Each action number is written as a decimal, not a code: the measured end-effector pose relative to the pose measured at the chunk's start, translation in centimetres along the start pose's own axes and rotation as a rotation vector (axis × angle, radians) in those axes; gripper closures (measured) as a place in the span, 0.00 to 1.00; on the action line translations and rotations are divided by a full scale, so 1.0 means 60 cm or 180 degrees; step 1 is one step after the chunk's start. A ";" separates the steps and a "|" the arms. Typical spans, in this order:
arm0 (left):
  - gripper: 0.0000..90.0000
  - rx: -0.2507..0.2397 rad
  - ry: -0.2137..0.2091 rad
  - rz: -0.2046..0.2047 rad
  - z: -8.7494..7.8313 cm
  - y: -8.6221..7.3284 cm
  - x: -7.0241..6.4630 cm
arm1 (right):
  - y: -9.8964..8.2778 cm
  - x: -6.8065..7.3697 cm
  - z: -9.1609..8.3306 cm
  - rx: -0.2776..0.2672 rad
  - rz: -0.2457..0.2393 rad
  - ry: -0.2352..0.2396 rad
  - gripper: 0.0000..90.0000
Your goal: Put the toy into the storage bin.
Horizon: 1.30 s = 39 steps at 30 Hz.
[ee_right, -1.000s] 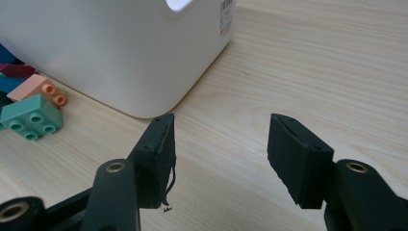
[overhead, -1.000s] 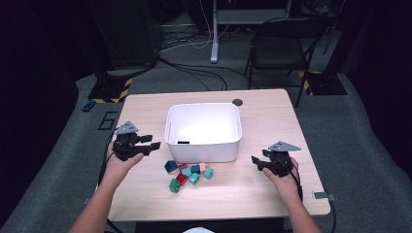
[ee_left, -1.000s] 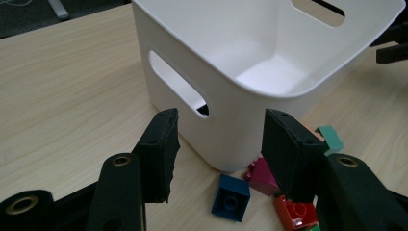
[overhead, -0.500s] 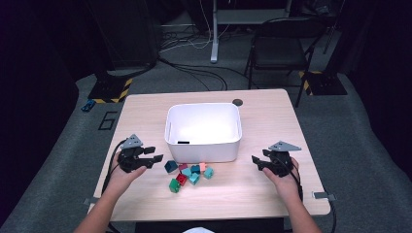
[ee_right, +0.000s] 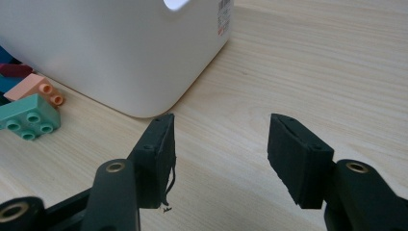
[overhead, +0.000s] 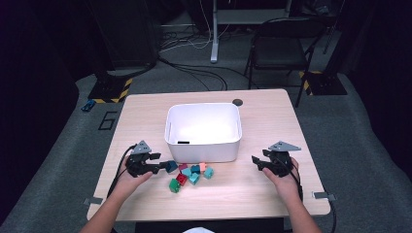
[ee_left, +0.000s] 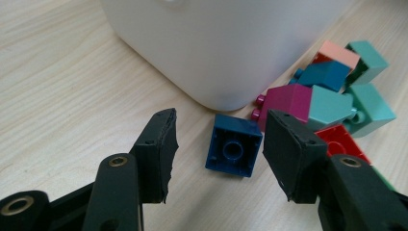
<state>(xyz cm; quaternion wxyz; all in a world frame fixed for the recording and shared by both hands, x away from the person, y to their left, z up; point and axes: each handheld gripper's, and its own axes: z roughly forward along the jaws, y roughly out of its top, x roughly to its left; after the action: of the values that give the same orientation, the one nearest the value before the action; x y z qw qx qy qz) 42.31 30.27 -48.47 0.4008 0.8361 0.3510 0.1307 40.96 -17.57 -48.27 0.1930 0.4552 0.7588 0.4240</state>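
Left gripper [ee_left: 219,154] hanging wide open, jaws having just been opening, dark blue block [ee_left: 234,151] lying hollow underside up between them untouched, just near the white bin [ee_left: 226,43], right gripper [ee_right: 221,159] idling open.

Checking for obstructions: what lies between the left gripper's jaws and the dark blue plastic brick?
Bare wooden table; the left gripper frames the dark blue plastic brick in its own view.
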 end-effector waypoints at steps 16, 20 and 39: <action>0.48 0.0113 -0.0170 0.0026 0.040 -0.008 -0.001 | -0.001 0.000 -0.001 0.0008 -0.0001 -0.0014 0.47; 0.48 0.0152 -0.0169 0.0063 0.045 -0.008 0.000 | -0.003 -0.001 -0.001 0.0013 -0.0010 -0.0020 0.47; 0.65 0.0141 -0.0144 0.0081 0.046 -0.010 0.001 | -0.005 -0.002 -0.005 0.0015 -0.0004 -0.0038 0.47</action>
<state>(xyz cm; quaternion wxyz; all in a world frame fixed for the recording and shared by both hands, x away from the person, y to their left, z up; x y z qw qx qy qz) 43.47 28.96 -50.71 0.3884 0.8519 0.3340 0.1091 40.65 -17.87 -48.33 0.1967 0.4577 0.7589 0.4193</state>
